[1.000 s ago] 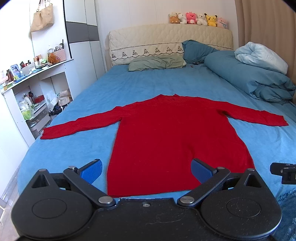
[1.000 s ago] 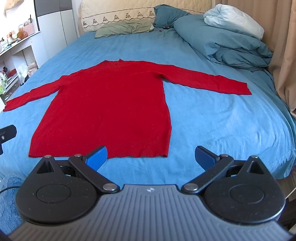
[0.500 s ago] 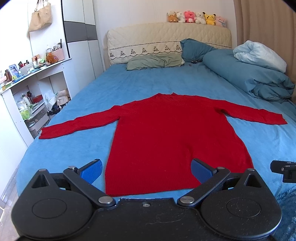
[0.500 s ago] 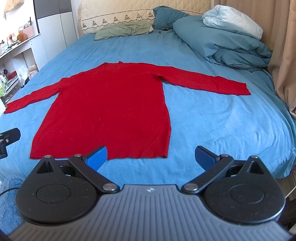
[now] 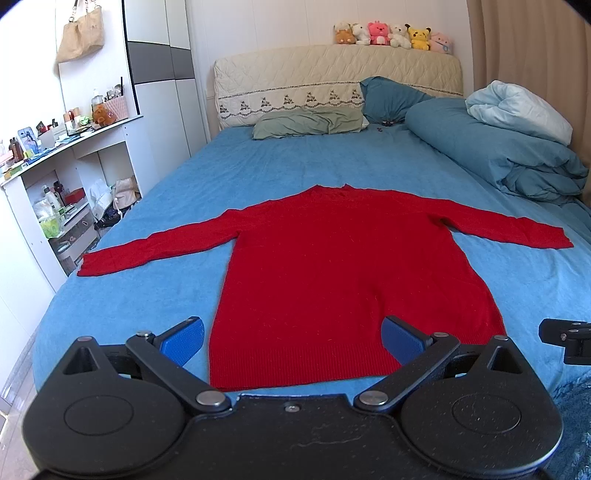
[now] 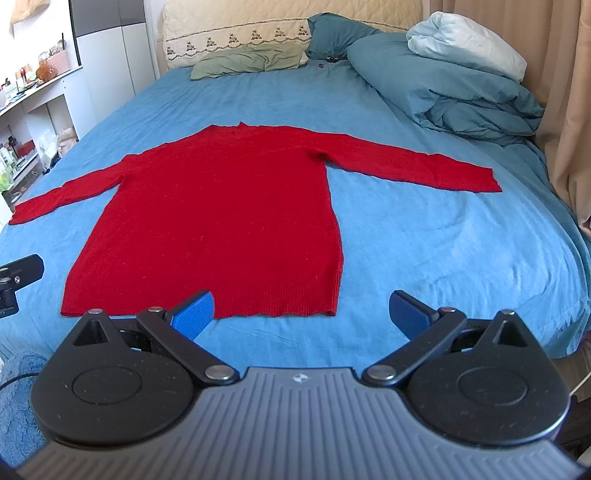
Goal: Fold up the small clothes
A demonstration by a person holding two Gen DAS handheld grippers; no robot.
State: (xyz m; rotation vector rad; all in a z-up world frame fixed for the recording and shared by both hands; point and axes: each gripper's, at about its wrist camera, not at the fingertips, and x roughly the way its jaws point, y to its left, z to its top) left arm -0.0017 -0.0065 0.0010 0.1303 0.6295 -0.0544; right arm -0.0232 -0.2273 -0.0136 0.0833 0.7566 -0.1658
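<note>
A red long-sleeved sweater (image 5: 343,273) lies flat on the blue bed (image 5: 155,295), both sleeves spread out, hem toward me. It also shows in the right wrist view (image 6: 221,221). My left gripper (image 5: 291,338) is open and empty, held above the hem near the sweater's lower left corner. My right gripper (image 6: 303,314) is open and empty, held above the bed's near edge by the lower right part of the hem. Neither gripper touches the cloth.
A rolled blue duvet (image 5: 491,158) and pillows (image 5: 310,123) lie at the bed's far end. White shelves with clutter (image 5: 55,192) stand at the left. A curtain (image 6: 569,110) hangs at the right. Plush toys (image 5: 391,35) sit on the headboard.
Both grippers have drawn back and risen slightly, so the hem sits higher in view. The sweater has not moved and both grippers stay open.
</note>
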